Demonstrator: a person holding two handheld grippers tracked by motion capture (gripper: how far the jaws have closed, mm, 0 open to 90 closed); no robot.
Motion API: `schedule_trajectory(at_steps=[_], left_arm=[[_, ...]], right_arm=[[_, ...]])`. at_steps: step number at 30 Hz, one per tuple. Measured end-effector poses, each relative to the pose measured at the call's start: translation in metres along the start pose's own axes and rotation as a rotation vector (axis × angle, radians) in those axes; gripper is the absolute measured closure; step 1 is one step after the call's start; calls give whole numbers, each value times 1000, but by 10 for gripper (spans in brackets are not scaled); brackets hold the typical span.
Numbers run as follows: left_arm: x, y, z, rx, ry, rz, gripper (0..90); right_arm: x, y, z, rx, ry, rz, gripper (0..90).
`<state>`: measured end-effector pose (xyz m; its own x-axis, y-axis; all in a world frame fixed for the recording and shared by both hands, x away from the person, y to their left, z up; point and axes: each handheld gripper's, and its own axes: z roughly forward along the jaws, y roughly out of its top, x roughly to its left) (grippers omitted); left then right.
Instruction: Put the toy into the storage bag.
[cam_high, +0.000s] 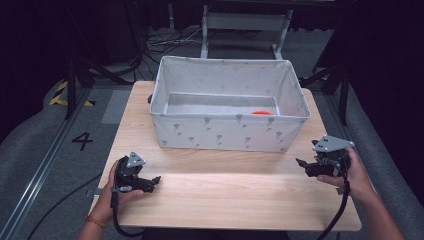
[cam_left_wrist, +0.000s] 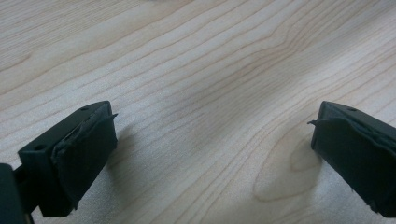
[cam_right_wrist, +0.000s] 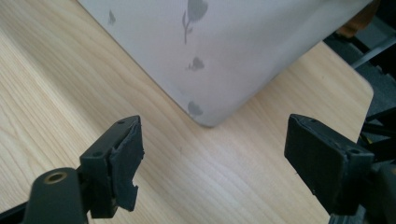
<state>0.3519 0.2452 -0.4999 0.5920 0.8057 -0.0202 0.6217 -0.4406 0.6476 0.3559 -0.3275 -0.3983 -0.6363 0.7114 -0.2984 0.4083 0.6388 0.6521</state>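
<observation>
On the surface: a pale wooden surface (cam_high: 210, 190) carries a white fabric bin (cam_high: 227, 132) with a grey sprig print, standing toward its far side; the near half is bare.
Bin contents: an orange-red thing (cam_high: 261, 113) lies on the bin's floor near the right front corner; just a sliver clears the front wall, so I cannot tell what it is, nor whether anything else sits behind that wall.
Left gripper: the left gripper (cam_high: 150, 184) is held low over the near-left part of the surface, its fingers (cam_left_wrist: 84, 154) spread wide apart with nothing but wood grain between them.
Right gripper: the right gripper (cam_high: 302, 164) is held at the near-right, just beside the bin's right front corner (cam_right_wrist: 210, 119), fingers (cam_right_wrist: 123, 163) likewise wide apart and holding nothing.
Done so far: judging by how things lie, whatever was to go into the bin is in it, since no loose item shows on the surface.
Left to do: probably nothing more than parking the grippers; if more items belong in the bin, they are not on the surface within these views.
</observation>
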Motion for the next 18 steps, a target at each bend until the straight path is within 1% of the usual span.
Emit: schedule_trajectory(at_steps=[1,7,8,10,11,14,18], left_arm=[[0,0,0,0,0,1,5],[0,0,0,0,0,0,5],[0,0,0,0,0,0,5],[0,0,0,0,0,0,5],[0,0,0,0,0,0,5],[0,0,0,0,0,0,5],[0,0,0,2,-3,-1,5]], right_arm=[[0,0,0,0,0,0,202],[3,-18,12,19,18,24,199],[3,-18,12,19,18,24,199],[4,-25,15,29,32,31,199],[4,-28,17,32,29,31,198],[4,-36,21,33,46,52,197],[6,-47,23,21,46,69,197]])
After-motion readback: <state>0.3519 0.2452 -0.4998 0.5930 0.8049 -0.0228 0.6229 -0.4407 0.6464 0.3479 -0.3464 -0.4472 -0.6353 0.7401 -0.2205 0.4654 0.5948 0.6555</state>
